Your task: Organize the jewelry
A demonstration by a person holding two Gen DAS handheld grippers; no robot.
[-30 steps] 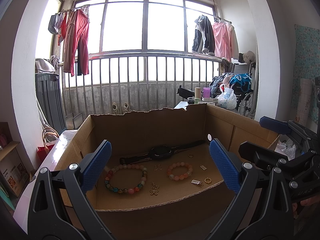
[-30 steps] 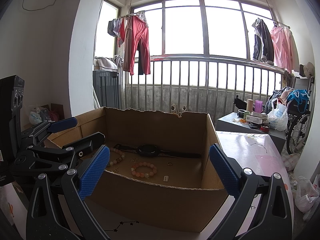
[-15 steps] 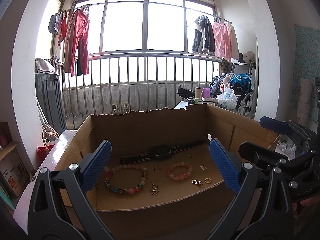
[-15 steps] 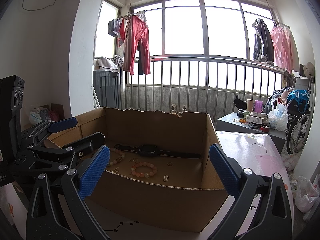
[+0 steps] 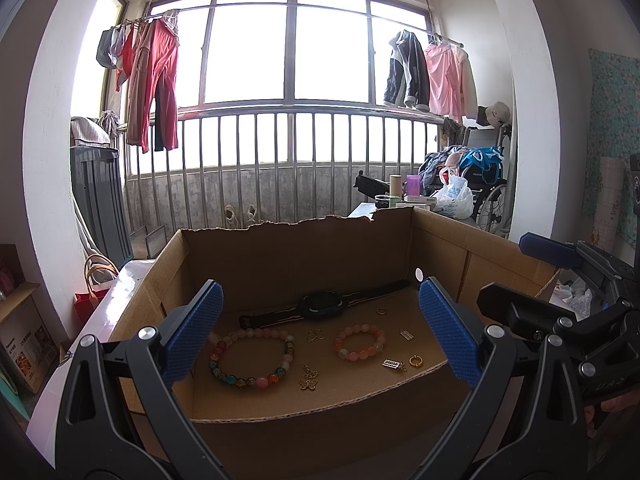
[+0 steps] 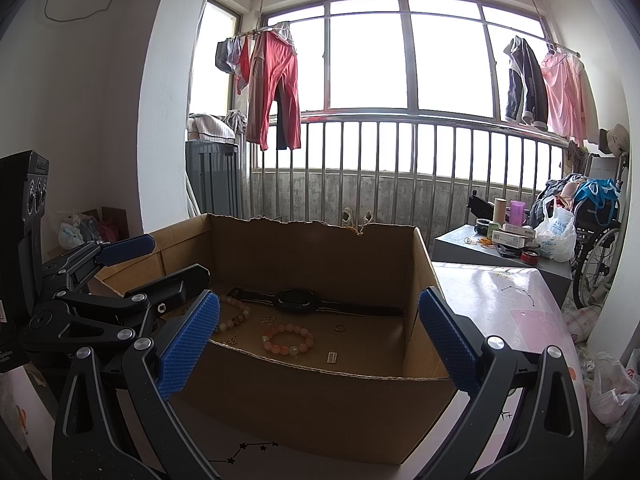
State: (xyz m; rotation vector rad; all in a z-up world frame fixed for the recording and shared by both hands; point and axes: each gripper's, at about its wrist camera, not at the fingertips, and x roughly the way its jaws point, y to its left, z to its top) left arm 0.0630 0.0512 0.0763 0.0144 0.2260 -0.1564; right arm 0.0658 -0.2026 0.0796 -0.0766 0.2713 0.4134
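An open cardboard box holds the jewelry. Inside lie a black watch, a large multicoloured bead bracelet, a small pink bead bracelet, gold butterfly charms, gold rings and small silver charms. My left gripper is open and empty, in front of the box's near wall. My right gripper is open and empty, also in front of the box. The watch and pink bracelet show in the right wrist view.
The box stands on a glossy white table. A grey side table with small items is at the back right, beside a wheelchair. A railing and hanging clothes are behind.
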